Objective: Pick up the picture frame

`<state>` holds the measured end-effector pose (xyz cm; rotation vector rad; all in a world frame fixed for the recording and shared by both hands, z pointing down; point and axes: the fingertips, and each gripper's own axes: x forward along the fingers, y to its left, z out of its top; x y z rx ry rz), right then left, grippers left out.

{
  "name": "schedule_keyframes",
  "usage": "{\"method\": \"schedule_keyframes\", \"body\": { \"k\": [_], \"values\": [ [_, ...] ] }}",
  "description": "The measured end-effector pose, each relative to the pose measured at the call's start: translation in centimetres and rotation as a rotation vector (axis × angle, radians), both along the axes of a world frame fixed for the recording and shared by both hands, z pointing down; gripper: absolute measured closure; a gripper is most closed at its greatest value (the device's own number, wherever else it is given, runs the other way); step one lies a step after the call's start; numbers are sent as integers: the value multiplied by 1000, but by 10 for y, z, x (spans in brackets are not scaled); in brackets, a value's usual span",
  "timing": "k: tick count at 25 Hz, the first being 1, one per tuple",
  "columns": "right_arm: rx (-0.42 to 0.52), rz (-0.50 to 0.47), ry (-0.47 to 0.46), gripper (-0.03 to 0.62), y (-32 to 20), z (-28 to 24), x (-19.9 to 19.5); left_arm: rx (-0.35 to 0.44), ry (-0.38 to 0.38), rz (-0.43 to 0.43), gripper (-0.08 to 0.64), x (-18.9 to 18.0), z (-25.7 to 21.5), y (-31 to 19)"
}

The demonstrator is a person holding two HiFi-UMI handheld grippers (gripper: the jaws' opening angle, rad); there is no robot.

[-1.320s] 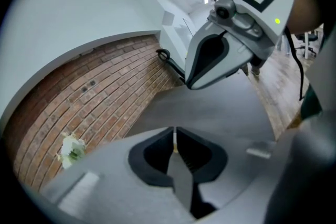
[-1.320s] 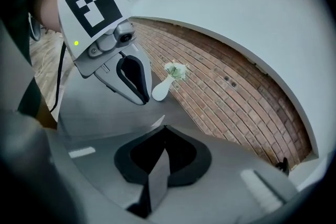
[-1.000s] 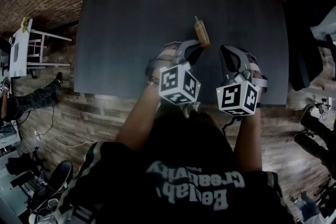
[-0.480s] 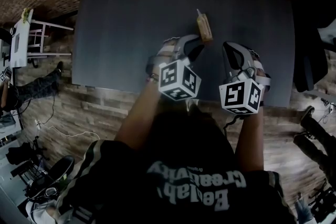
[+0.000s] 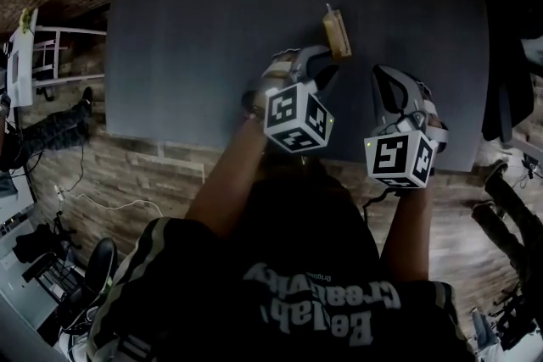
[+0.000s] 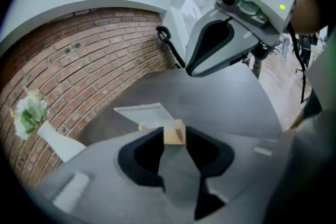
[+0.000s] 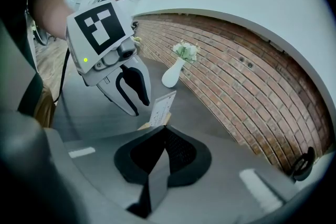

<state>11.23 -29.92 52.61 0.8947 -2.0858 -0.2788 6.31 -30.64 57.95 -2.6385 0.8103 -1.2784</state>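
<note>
Head view: the picture frame (image 5: pixel 337 33) stands on edge on the dark worktop (image 5: pixel 187 55), just ahead of the left gripper (image 5: pixel 318 70). The right gripper (image 5: pixel 383 85) is beside the left one, further from the frame.

Left gripper view: the jaws have just been opening and stand wide. The frame's wooden corner sits between their tips, unpressed.

Right gripper view: the jaws are clenched together and empty, with the frame ahead and to the left.

The frame looks light and stiff, its pale face probably slick and fragile, so pinch the wooden edge.

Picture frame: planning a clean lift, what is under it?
Only the dark table; the picture frame stands there on its wooden base. The spot beneath that base is covered.
</note>
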Motion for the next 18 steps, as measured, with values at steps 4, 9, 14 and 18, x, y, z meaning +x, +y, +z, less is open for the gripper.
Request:
{"method": "schedule_keyframes", "body": {
  "k": [4, 9, 14, 18],
  "values": [
    [-24, 11, 2, 586, -8, 16, -5, -29, -1, 13, 426, -4, 16, -9],
    [-54, 25, -5, 586, -6, 33, -11, -62, -7, 38, 426, -4, 31, -9],
    [-69, 36, -11, 586, -4, 40, 0, -90, 2, 41, 426, 9, 41, -9],
    [-89, 44, -6, 586, -7, 50, 7, -107, -8, 59, 422, 15, 51, -13]
  ]
}}
